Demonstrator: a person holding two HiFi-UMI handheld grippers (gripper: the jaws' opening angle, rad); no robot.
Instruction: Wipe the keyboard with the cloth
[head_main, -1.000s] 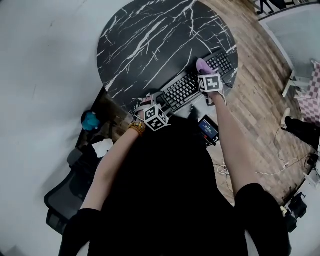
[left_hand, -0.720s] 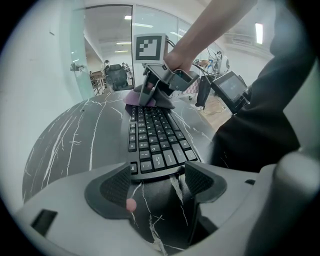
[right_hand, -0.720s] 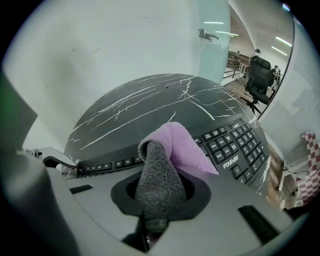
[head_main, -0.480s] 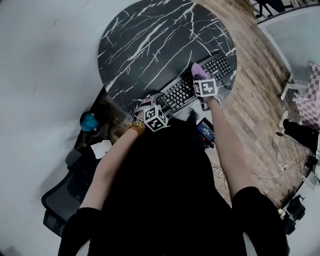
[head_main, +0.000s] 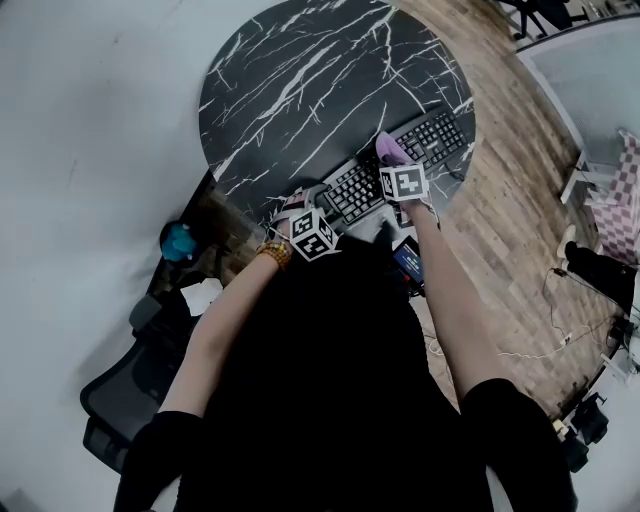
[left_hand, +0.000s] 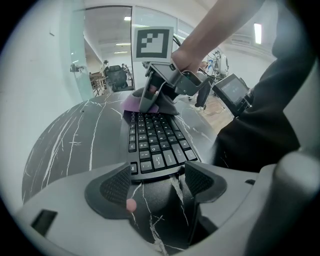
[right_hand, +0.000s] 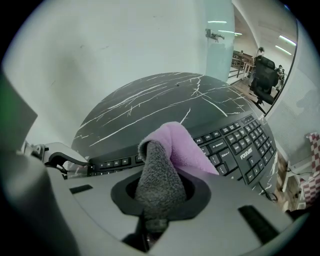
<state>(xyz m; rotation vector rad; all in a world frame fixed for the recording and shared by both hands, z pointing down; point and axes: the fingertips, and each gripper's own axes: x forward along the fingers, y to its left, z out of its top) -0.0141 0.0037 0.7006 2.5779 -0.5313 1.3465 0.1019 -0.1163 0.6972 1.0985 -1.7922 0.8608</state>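
right tool (right_hand: 159, 200) pinches cloth (right_hand: 186, 144) on keyboard (right_hand: 242, 146); left tool (left_hand: 157, 182), jaws spread, at its end.

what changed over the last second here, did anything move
The right gripper, shut on the cloth, slid along the keyboard toward the left gripper, dragging the cloth over the keys. Nothing was picked up or let go. The left gripper stayed open at the keyboard's end, and the keyboard kept its place on the table.
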